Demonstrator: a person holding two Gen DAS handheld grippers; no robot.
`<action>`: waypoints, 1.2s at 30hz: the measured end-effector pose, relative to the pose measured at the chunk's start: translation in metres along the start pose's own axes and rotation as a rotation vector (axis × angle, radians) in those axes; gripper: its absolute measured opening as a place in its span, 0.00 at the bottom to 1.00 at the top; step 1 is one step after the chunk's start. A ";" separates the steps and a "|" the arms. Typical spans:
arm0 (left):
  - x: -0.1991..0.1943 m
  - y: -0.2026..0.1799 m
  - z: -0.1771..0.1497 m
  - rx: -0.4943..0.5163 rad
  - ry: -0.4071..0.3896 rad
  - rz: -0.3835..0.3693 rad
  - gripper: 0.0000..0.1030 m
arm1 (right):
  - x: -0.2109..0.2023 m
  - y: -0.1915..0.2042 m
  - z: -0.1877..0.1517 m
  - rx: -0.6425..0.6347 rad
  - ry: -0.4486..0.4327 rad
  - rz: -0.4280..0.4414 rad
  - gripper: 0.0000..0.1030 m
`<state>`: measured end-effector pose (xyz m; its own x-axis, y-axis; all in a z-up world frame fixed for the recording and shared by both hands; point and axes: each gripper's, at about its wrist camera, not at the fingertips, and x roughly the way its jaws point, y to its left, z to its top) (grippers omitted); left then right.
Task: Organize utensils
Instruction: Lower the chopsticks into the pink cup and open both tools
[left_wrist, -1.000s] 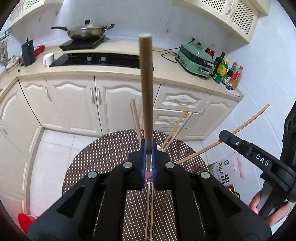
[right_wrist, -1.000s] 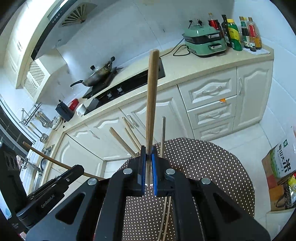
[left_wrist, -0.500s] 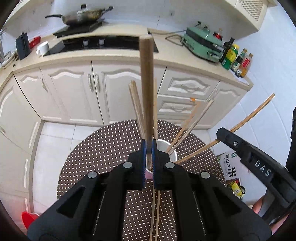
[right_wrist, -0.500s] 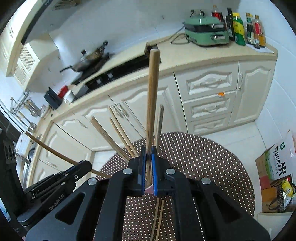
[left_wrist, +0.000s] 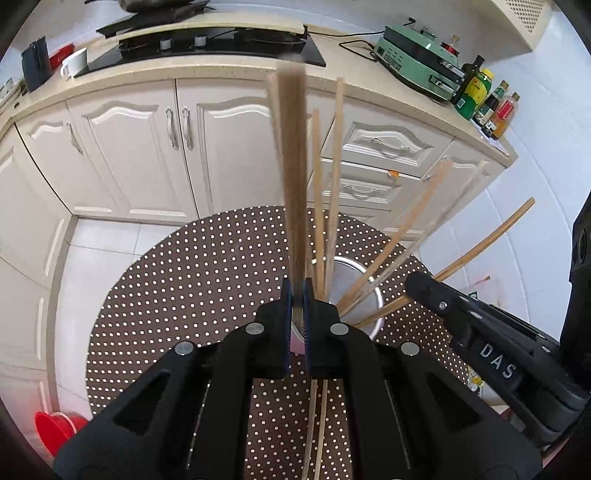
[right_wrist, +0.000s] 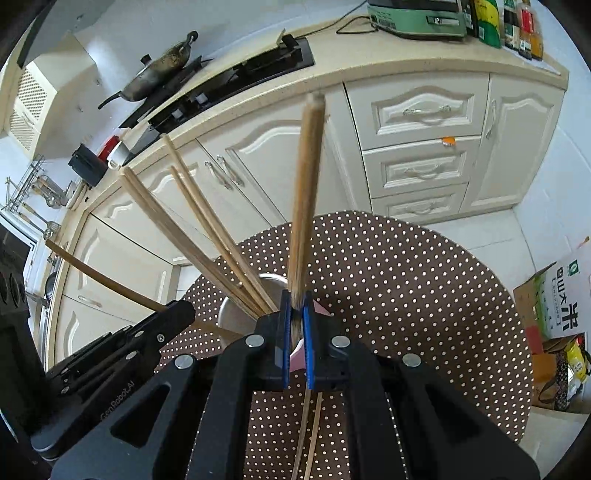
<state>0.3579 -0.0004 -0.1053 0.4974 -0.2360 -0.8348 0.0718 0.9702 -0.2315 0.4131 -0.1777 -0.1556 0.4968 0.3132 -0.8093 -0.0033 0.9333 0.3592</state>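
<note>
My left gripper is shut on a brown wooden chopstick that stands upright. My right gripper is shut on another wooden chopstick, also upright. Both hover just above a metal cup on the round dotted table; the cup also shows in the right wrist view. Several chopsticks lean in the cup. Two more chopsticks lie on the table beneath the left gripper. The right gripper also shows in the left wrist view.
A pink object lies on the table by the cup. White kitchen cabinets and a counter with a stove, green appliance and bottles stand behind. A red bucket and a cardboard box sit on the floor.
Both grippers have tilted down and come lower over the table with their chopsticks; the cup and its chopsticks now fill more of each view.
</note>
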 end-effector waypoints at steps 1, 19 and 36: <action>0.002 0.001 0.000 -0.002 -0.005 -0.006 0.06 | 0.001 -0.002 0.000 0.006 -0.006 0.002 0.05; 0.018 -0.001 -0.017 0.070 0.025 0.049 0.40 | 0.008 -0.019 -0.017 0.087 0.066 -0.026 0.56; 0.000 0.001 -0.041 0.075 0.009 0.087 0.50 | -0.020 -0.046 -0.035 0.132 0.059 -0.071 0.58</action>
<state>0.3227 -0.0022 -0.1262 0.4971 -0.1509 -0.8545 0.0931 0.9884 -0.1204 0.3732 -0.2212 -0.1721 0.4401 0.2602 -0.8594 0.1466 0.9234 0.3547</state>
